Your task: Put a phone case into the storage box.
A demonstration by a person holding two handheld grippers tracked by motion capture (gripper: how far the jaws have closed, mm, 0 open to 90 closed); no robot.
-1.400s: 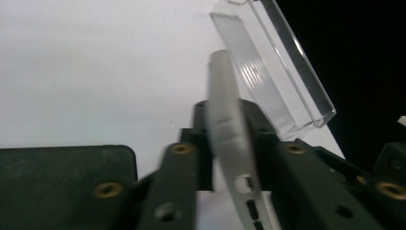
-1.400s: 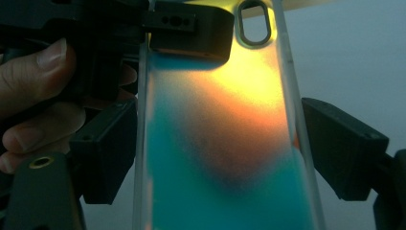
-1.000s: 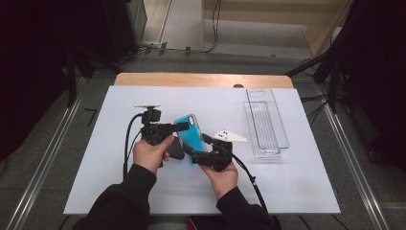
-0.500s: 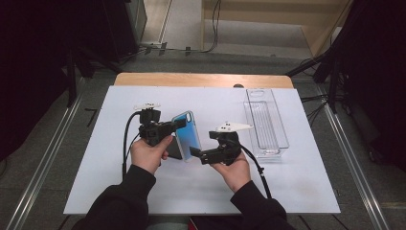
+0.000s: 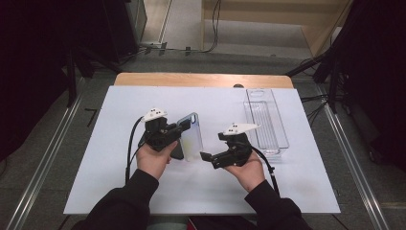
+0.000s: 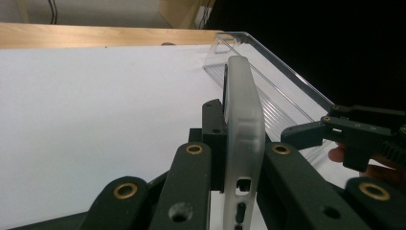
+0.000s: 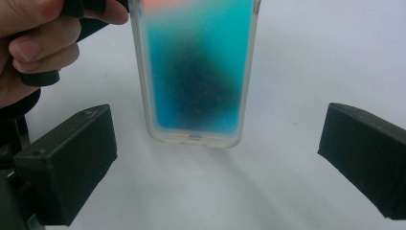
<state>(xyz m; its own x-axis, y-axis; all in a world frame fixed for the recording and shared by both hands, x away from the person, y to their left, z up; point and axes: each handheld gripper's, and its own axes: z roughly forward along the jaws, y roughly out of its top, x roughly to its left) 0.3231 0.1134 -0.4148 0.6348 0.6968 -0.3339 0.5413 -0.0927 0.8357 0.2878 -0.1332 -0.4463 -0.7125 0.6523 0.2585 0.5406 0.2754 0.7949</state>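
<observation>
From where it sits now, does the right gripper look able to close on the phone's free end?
Probably yes: the right gripper is open, the phone lies between its spread jaws, and nothing blocks the gap.

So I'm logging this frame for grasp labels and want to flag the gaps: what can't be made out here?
- Phone in frosted case: its top end is cut off by the upper edge in the right gripper view, and the picture under the case is blurred.
- Left gripper: in the high view the hand and gripper body hide where the jaws meet the case.
- Clear tray: too small in the high view to tell whether anything lies inside.
</observation>
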